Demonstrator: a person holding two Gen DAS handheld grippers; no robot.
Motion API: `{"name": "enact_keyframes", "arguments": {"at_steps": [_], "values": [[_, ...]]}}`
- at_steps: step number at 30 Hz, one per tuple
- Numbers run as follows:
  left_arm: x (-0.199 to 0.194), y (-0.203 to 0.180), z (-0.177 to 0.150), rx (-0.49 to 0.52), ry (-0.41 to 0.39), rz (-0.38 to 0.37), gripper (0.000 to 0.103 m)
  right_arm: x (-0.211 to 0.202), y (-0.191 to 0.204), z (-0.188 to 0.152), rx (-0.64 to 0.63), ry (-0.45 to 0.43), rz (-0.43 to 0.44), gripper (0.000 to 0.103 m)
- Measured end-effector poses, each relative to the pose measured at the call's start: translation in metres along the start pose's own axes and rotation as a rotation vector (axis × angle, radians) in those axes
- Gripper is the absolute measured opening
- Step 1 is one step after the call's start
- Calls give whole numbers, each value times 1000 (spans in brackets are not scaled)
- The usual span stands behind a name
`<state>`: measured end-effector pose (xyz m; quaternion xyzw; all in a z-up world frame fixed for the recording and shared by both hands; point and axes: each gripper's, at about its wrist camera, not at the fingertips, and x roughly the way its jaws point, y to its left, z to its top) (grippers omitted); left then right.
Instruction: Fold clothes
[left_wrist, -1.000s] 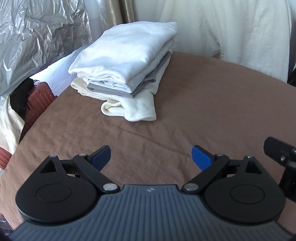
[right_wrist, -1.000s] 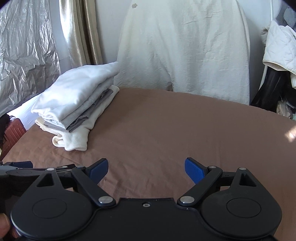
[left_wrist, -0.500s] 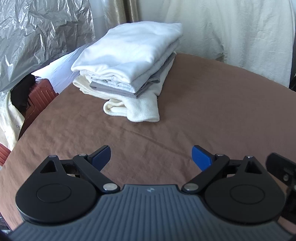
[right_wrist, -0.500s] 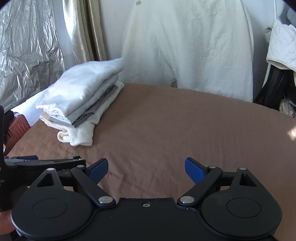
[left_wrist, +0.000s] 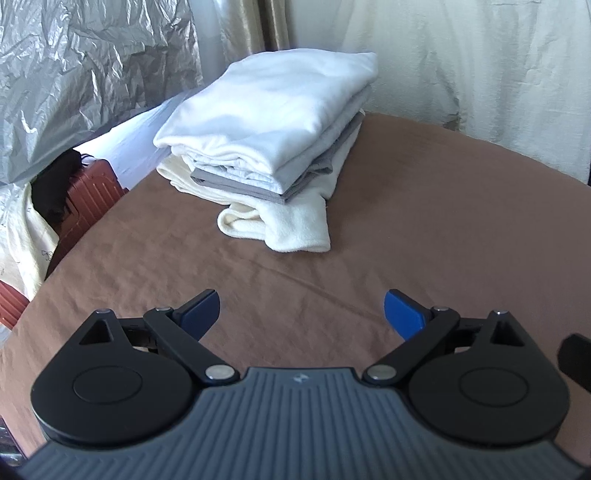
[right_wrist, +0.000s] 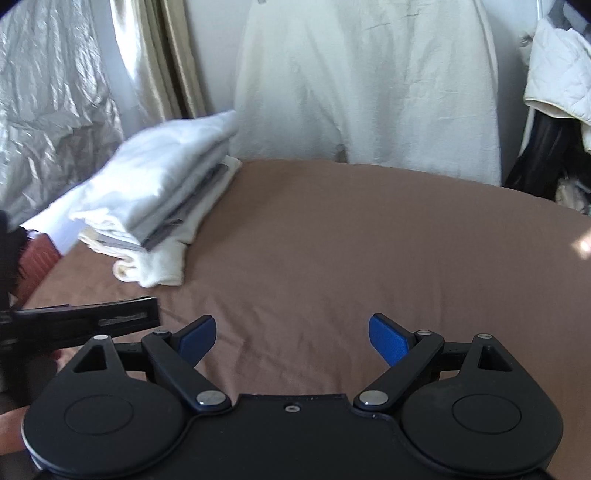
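1. Now the pile of folded clothes (left_wrist: 273, 147) sits on the brown table (left_wrist: 443, 221), at about 11 o'clock from both grippers. No loose piece shows, so I think the next move is to fetch one.
2. The left gripper (left_wrist: 302, 314) hangs low over the bare cloth, fingers wide apart, holding nothing.
3. The right gripper (right_wrist: 291, 338) is beside it, spread wide and empty too.

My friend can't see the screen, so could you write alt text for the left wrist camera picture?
A neat stack of folded clothes, white on top, grey in the middle and cream underneath, sits at the far left of a brown-covered table. In the foreground the left gripper is open and empty, its blue-tipped fingers spread wide above the cloth.
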<state>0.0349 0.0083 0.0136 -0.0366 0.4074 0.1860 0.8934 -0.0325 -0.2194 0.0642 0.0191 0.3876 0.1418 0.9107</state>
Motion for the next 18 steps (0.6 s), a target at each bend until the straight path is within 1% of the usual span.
{"name": "enact_keyframes", "arguments": {"at_steps": [2, 4, 8, 10, 12, 18], "values": [[1, -3, -1, 13, 6, -5, 98, -1, -3, 0, 5, -6, 4, 93], [2, -5, -2, 29, 9, -4, 98, 1, -5, 1, 14, -7, -12, 93], [1, -6, -1, 36, -12, -4, 98, 13, -7, 1, 39, 27, -36, 93], [-1, -4, -1, 32, -26, -10, 98, 16, -2, -1, 27, 47, -20, 93], [-1, -2, -1, 24, -22, -16, 98, 19, 3, -2, 10, 59, -4, 93], [0, 5, -1, 7, -9, -21, 98, 24, 14, -6, -31, 63, -28, 93]]}}
